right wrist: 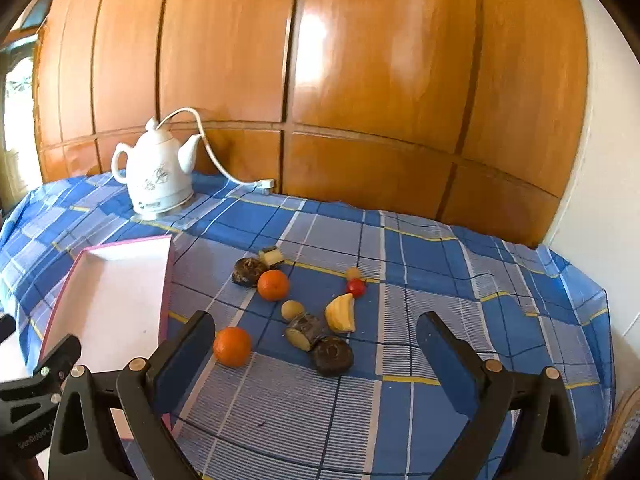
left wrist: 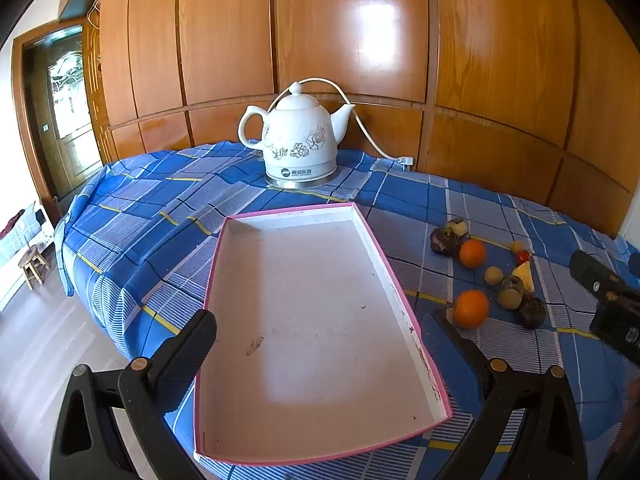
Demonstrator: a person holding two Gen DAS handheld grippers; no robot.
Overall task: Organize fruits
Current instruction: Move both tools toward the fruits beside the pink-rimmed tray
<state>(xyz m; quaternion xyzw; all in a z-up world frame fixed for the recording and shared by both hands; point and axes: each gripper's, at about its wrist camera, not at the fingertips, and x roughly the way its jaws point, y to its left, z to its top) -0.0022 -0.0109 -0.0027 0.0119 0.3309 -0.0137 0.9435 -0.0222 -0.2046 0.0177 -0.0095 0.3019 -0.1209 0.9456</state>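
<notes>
Just ahead of right gripper (right wrist: 316,344): fruits (right wrist: 298,304).

blue plaid-covered table (right wrist: 420,248) bears kettle (left wrist: 298,140), pink-rimmed tray (left wrist: 224,264), scattered fruits (right wrist: 296,304).

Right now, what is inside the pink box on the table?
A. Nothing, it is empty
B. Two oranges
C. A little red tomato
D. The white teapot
A. The pink box shows only its bare white bottom, while the oranges, the red tomato and the other fruits lie on the blue checked cloth beside it, and the white teapot stands behind it.
</notes>
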